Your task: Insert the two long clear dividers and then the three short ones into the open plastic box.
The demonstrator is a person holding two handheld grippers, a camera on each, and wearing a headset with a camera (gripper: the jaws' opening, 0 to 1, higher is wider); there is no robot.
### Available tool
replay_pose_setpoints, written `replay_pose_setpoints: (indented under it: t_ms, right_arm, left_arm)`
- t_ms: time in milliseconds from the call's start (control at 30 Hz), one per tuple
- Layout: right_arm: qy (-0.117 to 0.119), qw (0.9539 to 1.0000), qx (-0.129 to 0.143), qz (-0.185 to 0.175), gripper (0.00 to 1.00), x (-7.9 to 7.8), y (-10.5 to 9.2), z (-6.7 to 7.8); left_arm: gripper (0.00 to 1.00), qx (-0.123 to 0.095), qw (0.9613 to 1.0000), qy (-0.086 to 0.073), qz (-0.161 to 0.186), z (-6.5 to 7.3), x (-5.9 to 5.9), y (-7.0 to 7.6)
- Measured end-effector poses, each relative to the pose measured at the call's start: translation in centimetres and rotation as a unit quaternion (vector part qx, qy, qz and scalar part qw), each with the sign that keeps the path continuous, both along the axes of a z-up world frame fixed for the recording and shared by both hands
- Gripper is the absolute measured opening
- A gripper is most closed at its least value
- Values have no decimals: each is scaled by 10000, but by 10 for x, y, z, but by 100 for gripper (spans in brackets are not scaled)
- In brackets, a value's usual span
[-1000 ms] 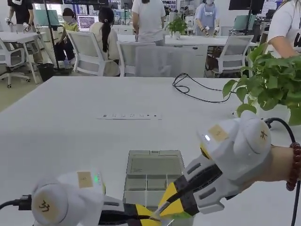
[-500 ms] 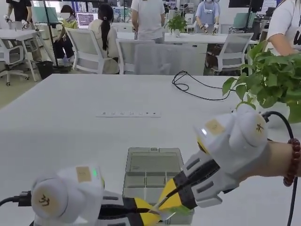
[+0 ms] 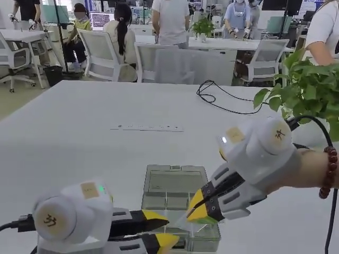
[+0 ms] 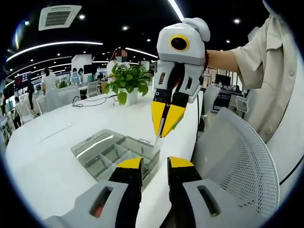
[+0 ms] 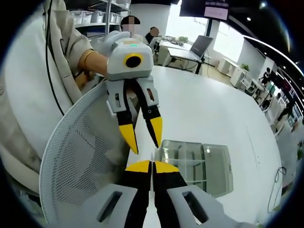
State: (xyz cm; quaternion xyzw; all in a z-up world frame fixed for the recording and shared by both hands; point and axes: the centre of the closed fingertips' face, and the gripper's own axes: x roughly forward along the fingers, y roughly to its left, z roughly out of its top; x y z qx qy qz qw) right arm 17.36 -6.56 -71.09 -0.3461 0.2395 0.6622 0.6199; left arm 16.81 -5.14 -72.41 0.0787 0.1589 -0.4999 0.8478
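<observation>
Faintly, in left gripper view, right tool tight on perhaps a divider; left tool wide, empty.

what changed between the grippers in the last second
The left gripper has opened and seems to have let go of the divider; its jaws now stand apart, clear of the other gripper's tips. The right gripper stays shut on the divider, holding it over the near end of the box. The box stayed put; the slight shift of the whole picture is the camera's.
</observation>
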Motion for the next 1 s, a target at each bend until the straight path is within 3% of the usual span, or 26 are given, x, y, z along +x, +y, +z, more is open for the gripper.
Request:
replay_pose_setpoints:
  t_ms: [300, 800, 1000]
  right_arm:
    - [-106, 9984, -520, -194, 2, 23, -6, -4]
    - [-276, 9902, -1317, -370, 2, 57, -25, -31]
    - [-268, 9874, -1484, -487, 2, 68, -29, -40]
  left_arm:
    - [31, -114, 9995, 58, 301, -2, 6, 7]
    - [51, -132, 9970, 87, 753, -5, 18, 18]
    - [59, -170, 9941, 180, 1061, -7, 25, 26]
